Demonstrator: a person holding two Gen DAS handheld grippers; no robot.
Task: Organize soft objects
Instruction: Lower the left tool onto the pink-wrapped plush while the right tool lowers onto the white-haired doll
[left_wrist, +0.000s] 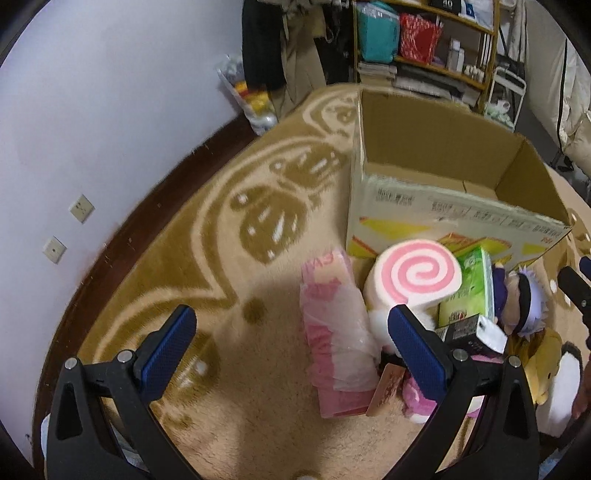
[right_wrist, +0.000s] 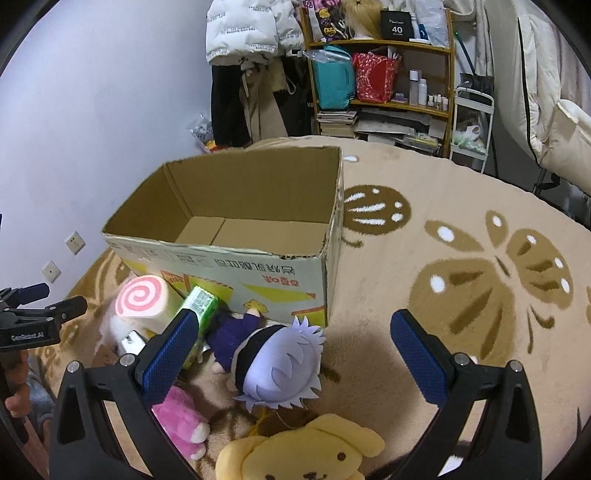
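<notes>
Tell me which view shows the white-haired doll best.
The right wrist view: the white-haired doll lies whole between the open fingers of the right hand-held gripper, hair and purple outfit clear. The left wrist view catches it only at the right edge, partly hidden behind the green pack.

Lilac wall (right_wrist: 110, 92), patterned beige rug (right_wrist: 461, 258), wooden shelf (right_wrist: 384, 105)

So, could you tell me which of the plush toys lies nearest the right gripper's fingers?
The purple-haired doll: it lies face-down between the open right gripper's fingers, while the yellow dog sits lower and the pink plush off left.
</notes>
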